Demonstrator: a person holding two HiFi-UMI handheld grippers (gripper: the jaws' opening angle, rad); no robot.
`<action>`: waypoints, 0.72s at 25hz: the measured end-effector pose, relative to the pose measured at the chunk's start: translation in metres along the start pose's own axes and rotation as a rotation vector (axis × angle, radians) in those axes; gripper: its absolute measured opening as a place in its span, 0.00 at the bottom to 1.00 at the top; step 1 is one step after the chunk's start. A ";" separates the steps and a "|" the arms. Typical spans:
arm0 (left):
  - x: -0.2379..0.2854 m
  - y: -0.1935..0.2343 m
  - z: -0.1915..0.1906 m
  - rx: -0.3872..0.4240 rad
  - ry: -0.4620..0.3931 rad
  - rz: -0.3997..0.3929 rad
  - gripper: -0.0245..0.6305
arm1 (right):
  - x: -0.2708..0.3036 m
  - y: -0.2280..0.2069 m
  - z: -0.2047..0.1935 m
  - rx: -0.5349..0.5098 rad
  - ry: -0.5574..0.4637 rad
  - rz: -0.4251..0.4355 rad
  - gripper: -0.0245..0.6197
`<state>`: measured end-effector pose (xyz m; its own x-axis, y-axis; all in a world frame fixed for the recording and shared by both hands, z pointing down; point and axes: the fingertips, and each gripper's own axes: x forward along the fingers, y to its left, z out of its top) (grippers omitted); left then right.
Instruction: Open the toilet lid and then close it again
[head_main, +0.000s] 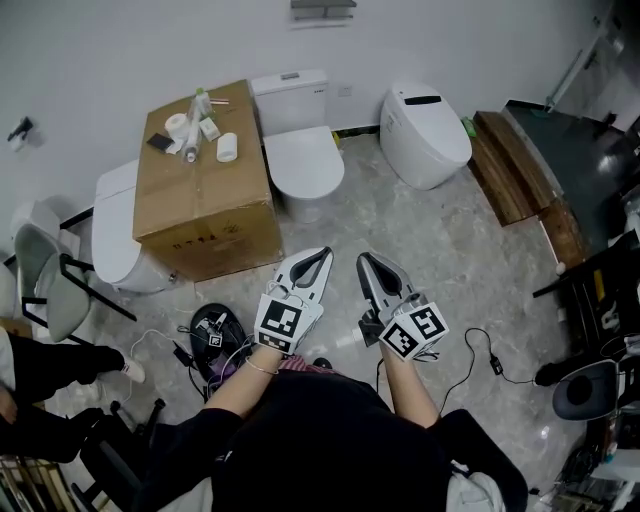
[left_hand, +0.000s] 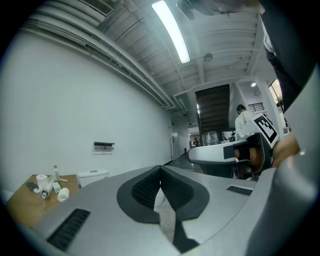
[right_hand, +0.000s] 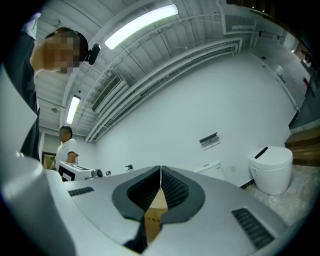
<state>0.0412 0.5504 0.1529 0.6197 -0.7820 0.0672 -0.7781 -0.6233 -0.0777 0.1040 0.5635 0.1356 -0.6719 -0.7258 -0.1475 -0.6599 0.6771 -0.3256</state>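
Up against the far wall, the white toilet (head_main: 290, 100) sits with its lid (head_main: 303, 165) down, squeezed right beside a big cardboard box (head_main: 200, 200). Both tools are well short of it. The left gripper (head_main: 323, 252) and right gripper (head_main: 363, 258) hang side by side over the floor, each with jaws pressed together on nothing. So I'd say this is the approach, opening not started yet. Next move calls for getting closer and hooking a tip under the lid's front edge to lift.

Toilet (head_main: 303, 165), carton (head_main: 200, 195) on floor (head_main: 430, 235)
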 end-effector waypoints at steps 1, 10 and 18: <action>0.002 -0.004 0.000 -0.002 0.000 0.004 0.04 | -0.004 -0.003 0.001 0.004 0.000 0.003 0.07; -0.004 -0.014 0.002 -0.015 0.006 0.064 0.04 | -0.025 -0.018 0.005 0.054 -0.036 0.021 0.07; 0.008 -0.009 0.013 -0.011 -0.015 0.068 0.04 | -0.027 -0.026 0.009 0.064 -0.071 0.025 0.07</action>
<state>0.0542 0.5493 0.1412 0.5669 -0.8224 0.0476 -0.8193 -0.5689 -0.0707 0.1421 0.5648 0.1398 -0.6613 -0.7167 -0.2214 -0.6187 0.6880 -0.3794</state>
